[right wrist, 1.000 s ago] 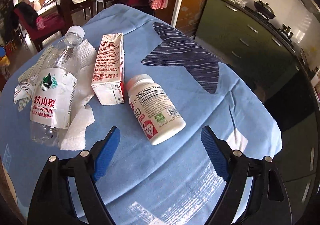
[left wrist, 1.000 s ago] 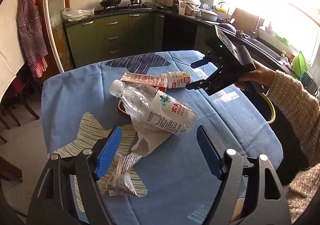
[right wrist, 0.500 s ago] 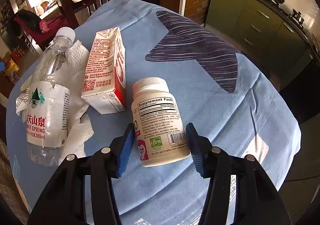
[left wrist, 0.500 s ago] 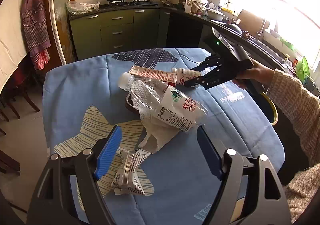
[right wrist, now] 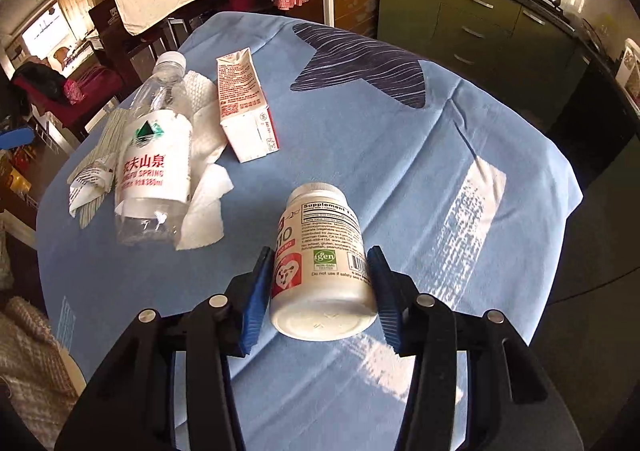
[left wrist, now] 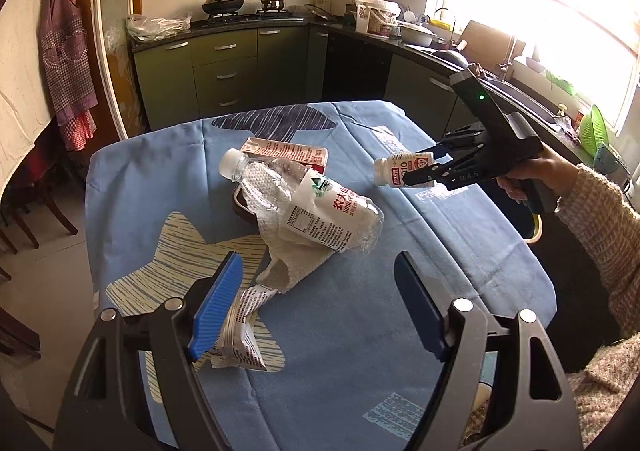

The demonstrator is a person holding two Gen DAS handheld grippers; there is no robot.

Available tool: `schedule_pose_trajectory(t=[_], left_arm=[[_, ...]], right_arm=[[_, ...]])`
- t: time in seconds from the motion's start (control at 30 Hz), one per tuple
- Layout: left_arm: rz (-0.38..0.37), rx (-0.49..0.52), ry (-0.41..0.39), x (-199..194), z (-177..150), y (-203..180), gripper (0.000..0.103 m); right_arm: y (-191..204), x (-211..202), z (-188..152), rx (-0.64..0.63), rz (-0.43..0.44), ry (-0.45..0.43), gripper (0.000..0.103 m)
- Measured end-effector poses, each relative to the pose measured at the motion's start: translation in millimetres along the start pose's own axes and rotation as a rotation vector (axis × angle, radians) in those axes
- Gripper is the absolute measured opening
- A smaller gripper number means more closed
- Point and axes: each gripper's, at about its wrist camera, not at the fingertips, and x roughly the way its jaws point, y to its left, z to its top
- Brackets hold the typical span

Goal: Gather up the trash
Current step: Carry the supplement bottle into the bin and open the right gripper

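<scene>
- Supplement bottle (right wrist: 320,251), white, reads "Supplement Facts" on its label, with a red heart panel and a green "NON-GMO TESTED" mark; it sits between the right gripper (right wrist: 320,291) pads, base toward the camera, lifted off the blue tablecloth (right wrist: 400,171).
- Right gripper jaws are closing, both blue pads pressing the bottle's sides.
- Water bottle (left wrist: 312,203), labelled "NONGFU SPRING", lies ahead of the left gripper (left wrist: 316,307) on a paper towel (left wrist: 296,267).
- Left gripper stands wide, holding nothing; a printed wrapper (left wrist: 240,331) lies by its left pad.
</scene>
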Motion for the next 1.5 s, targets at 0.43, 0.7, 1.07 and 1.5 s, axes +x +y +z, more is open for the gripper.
schedule_pose_trajectory(t=[0.43, 0.7, 1.07, 1.5], left_arm=[[0.001, 0.061, -0.027, -19.7, -5.1, -27.5, 0.074], [-0.003, 0.068, -0.028, -21.6, -7.8, -28.6, 0.074], [-0.017, 0.078, 0.012, -6.3, -7.2, -37.7, 0.074], [0.002, 0.082, 0.035, -1.2, -7.8, -36.5, 0.077]], right_arm=[[24.3, -50.6, -40.6, -0.010, -0.026, -0.064, 0.047], [-21.1, -112.8, -95.3, 0.144, -0.177, -0.110, 0.047], [-145.3, -106.0, -212.8, 0.509, -0.374, 0.028, 0.047], [-160.7, -129.3, -235.7, 0.625, -0.391, -0.085, 0.056]])
